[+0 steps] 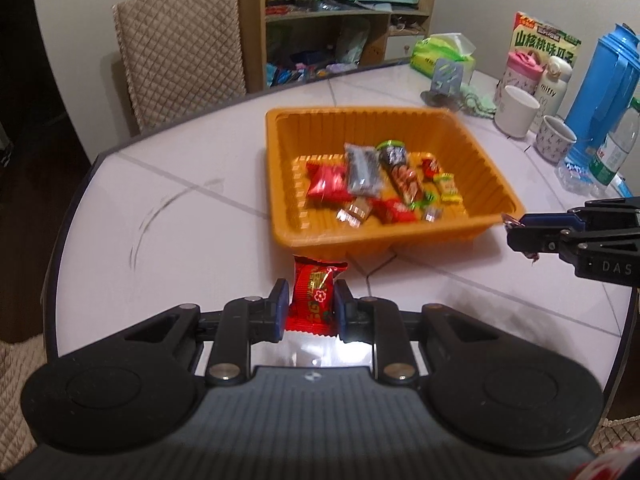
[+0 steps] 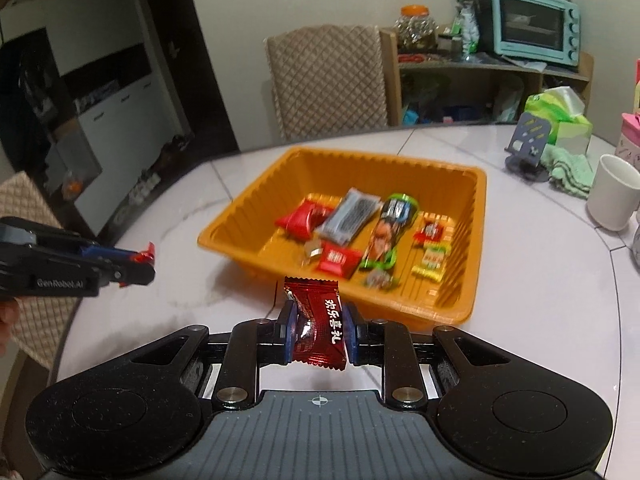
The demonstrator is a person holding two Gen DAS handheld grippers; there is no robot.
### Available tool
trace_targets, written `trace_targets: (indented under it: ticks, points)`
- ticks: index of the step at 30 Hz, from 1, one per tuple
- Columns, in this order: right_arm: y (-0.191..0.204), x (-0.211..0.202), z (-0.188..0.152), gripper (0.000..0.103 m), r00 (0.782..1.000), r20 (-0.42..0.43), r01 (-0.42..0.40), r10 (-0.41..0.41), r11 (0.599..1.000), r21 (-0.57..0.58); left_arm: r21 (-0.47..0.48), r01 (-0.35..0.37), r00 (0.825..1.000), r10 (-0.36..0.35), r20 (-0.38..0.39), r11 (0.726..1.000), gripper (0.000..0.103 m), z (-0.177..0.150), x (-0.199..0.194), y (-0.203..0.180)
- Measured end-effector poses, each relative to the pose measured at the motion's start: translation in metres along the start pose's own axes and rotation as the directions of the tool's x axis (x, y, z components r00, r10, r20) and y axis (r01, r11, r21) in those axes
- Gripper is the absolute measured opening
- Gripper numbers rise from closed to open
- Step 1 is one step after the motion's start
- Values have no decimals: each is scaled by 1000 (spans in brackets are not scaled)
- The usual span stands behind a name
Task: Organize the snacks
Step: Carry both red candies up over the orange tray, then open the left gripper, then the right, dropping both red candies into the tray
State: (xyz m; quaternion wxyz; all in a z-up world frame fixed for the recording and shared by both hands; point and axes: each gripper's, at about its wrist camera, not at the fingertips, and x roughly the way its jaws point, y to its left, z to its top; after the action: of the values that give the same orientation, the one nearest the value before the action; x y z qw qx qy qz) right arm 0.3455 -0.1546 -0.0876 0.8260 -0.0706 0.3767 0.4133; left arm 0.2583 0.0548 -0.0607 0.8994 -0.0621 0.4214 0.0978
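Note:
An orange plastic tray (image 1: 400,114) (image 2: 472,240) sits on the white table and holds several wrapped snacks, among them a red packet (image 1: 326,184) and a grey packet (image 1: 362,168). My left gripper (image 1: 308,300) is shut on a bright red candy (image 1: 312,296), just short of the tray's near wall. My right gripper (image 2: 318,320) is shut on a dark red candy with white characters (image 2: 320,328), also just before the tray. Each gripper shows in the other view: the right one (image 1: 516,230) beside the tray's right corner, the left one (image 2: 140,264) left of the tray.
At the table's right stand a white cup (image 1: 516,114) (image 2: 614,194), a patterned mug (image 1: 556,138), a blue jug (image 1: 604,88), bottles, a snack box (image 1: 548,38), a phone stand (image 1: 444,80) and a tissue pack (image 1: 444,50). A quilted chair (image 1: 180,48) and a shelf stand behind.

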Motion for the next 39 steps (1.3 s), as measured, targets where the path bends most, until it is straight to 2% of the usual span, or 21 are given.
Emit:
trace_targets:
  ticks: [7,17,28,39]
  points:
    - [-8,1,26,25,998,53,27,-27,1000,14,28,17,999,-18,47,999,21,36,9,-11]
    - [-26,17,48,25,995,70,63,-66,997,37,39,43,998,-44,44,998,21,70,41,-23]
    - [-47,34,59,25,994,61,92,-96,994,60,68,46,999,-46,0,997,21,85,78,-34]
    - [-59,47,58,25,994,37,102,-105,992,74,78,47,998,-43,-54,996,21,87,108,-37]
